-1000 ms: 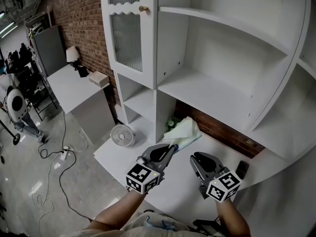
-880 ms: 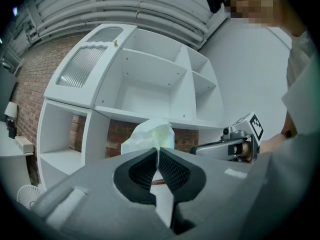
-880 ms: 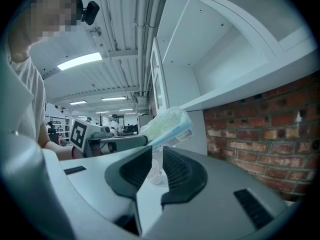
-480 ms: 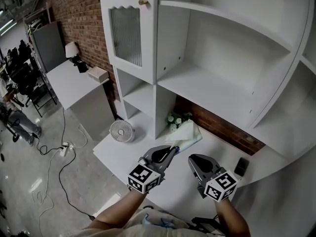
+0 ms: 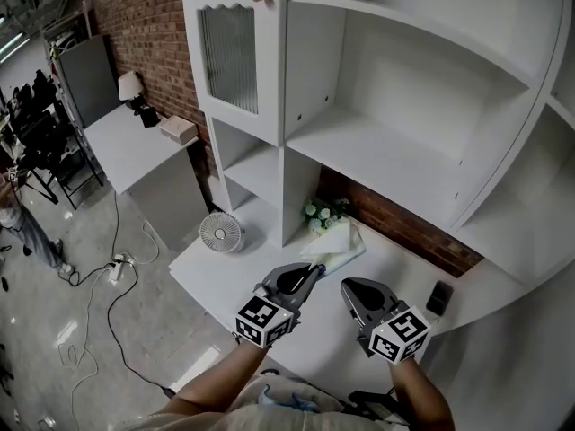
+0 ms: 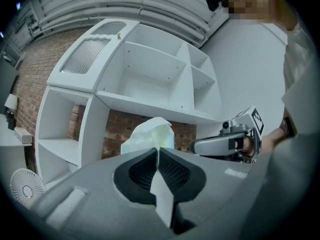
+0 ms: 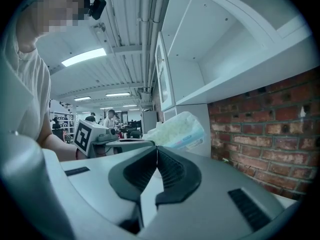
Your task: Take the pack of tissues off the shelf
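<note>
Left tool [image 5: 314, 272]: jaws pressed together on the near edge of the pack of tissues [image 5: 334, 245], pinching the wrapper. In the left gripper view the pale green-white pack stands up just past the closed tips.

Pack is off the shelf unit [image 5: 386, 151]. It hangs from the left tool over the middle of the white desk [image 5: 229, 281], toward the back edge, in front of the brick-backed opening under the lowest shelf. Whether its far end touches the desk, can't tell.

Right tool [image 5: 346, 285]: jaws pressed together, nothing between them. It sits just beside the left tool, nearer the desk's right end, apart from the pack. The right gripper view shows the pack raised to its left, carried at the left tool's tip.

Both tools point about level toward the back of the desk.

Other items on the desk:
- small white fan [image 5: 221, 233], near the left edge
- sprig of white flowers [image 5: 323, 212], at the back edge, just behind the pack
- flat dark object [image 5: 438, 296], toward the right end, too small to identify

Shelves of the unit show white and bare. A ribbed-glass cabinet door [image 5: 229, 57] is at upper left.
</note>
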`<action>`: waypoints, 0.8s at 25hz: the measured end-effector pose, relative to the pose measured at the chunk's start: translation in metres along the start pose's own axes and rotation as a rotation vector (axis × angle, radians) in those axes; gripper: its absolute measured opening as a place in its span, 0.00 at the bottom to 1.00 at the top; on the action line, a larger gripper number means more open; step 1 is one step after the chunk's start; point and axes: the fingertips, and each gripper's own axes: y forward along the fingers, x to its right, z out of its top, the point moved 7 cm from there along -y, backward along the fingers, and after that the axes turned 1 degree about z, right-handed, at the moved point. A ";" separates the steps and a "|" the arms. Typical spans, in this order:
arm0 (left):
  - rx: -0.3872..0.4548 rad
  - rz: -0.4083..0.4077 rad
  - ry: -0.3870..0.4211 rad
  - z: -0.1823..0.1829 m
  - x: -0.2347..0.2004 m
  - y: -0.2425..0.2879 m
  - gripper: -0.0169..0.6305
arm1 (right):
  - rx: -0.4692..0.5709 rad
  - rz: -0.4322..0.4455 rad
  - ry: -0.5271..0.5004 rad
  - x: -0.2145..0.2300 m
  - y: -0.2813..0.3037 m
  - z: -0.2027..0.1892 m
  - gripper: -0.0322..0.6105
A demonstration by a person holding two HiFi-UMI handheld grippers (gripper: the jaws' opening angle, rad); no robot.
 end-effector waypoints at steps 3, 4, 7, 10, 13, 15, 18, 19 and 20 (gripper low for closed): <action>-0.020 0.004 -0.009 -0.009 0.000 0.000 0.05 | -0.010 -0.001 0.006 -0.001 0.000 -0.005 0.08; -0.026 0.005 -0.010 -0.012 0.000 -0.001 0.05 | -0.014 -0.001 0.008 -0.002 0.000 -0.007 0.08; -0.048 0.007 -0.016 -0.022 -0.001 -0.001 0.05 | -0.029 -0.002 0.003 -0.004 0.000 -0.013 0.08; -0.064 0.008 -0.015 -0.031 -0.002 -0.001 0.05 | -0.044 -0.004 -0.001 -0.004 0.001 -0.019 0.08; -0.088 0.009 -0.021 -0.040 -0.003 -0.001 0.05 | -0.057 -0.007 0.004 -0.002 0.001 -0.024 0.08; -0.099 0.008 -0.016 -0.046 -0.004 0.000 0.05 | -0.063 -0.009 0.007 -0.001 0.001 -0.026 0.08; -0.120 0.005 -0.011 -0.057 -0.005 0.001 0.05 | -0.065 -0.012 0.011 -0.002 0.000 -0.029 0.08; -0.129 0.004 -0.011 -0.061 -0.005 0.001 0.05 | -0.066 -0.013 0.013 -0.001 0.000 -0.030 0.08; -0.138 0.006 -0.013 -0.065 -0.006 0.001 0.05 | -0.066 -0.015 0.014 -0.001 -0.001 -0.030 0.08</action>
